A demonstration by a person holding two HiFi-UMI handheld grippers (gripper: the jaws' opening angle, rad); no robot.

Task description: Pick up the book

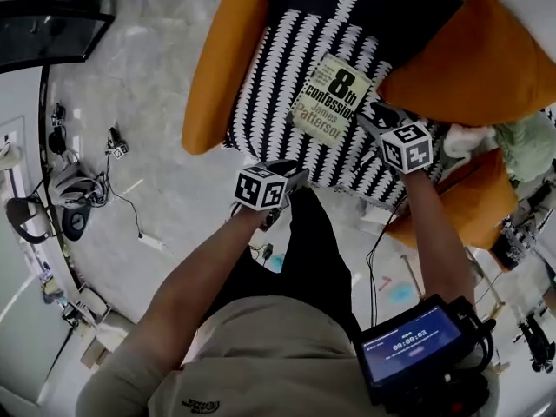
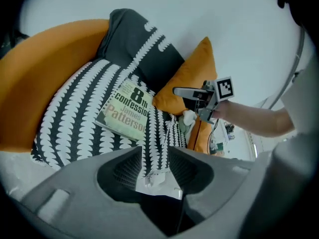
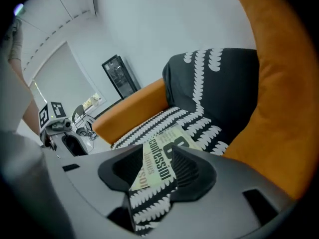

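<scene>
Lying face up on the black-and-white patterned seat cushion (image 1: 287,59) of the orange upholstered armchair (image 1: 221,59), the pale green paperback book (image 1: 331,99) is resting flat. The left tool (image 2: 154,152) is hovering released over the cushion's front edge, short of the book. The right tool (image 3: 158,152) is hovering released near the book's right edge, and the cover is showing through the gap between its separated jaws, with neither pad pressing on it.

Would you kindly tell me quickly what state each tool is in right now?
Left tool: open, empty.
Right tool: open, holding nothing; the pale green paperback book shows between its jaws, ungripped.
</scene>
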